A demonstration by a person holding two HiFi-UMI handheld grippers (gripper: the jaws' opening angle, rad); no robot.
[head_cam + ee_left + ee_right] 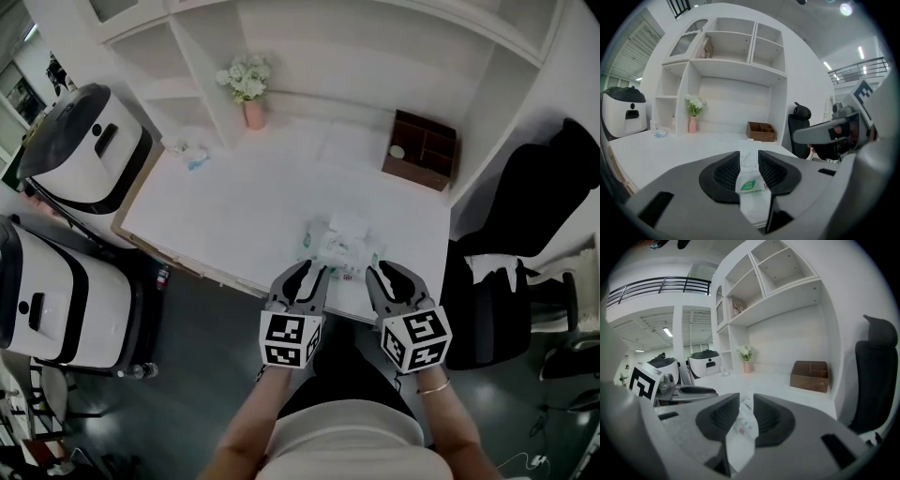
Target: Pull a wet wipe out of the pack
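Observation:
A wet wipe pack [339, 247], white with a green label and a wipe puffed up from its top, lies near the front edge of the white table [234, 202]. My left gripper [305, 270] hovers at the pack's near left corner with its jaws apart. In the left gripper view the pack [751, 185] shows through the gap of the left gripper [749, 161], and no pad presses on it. My right gripper [389, 271] stands at the pack's near right corner, also open. In the right gripper view the pack [742, 426] shows beyond the right gripper [746, 404].
A brown wooden organiser [420, 148] sits at the back right of the table. A pink vase of flowers [251, 96] and a crumpled wipe [190, 153] are at the back left. A black chair [525, 244] stands to the right, and two white appliances [89, 145] to the left.

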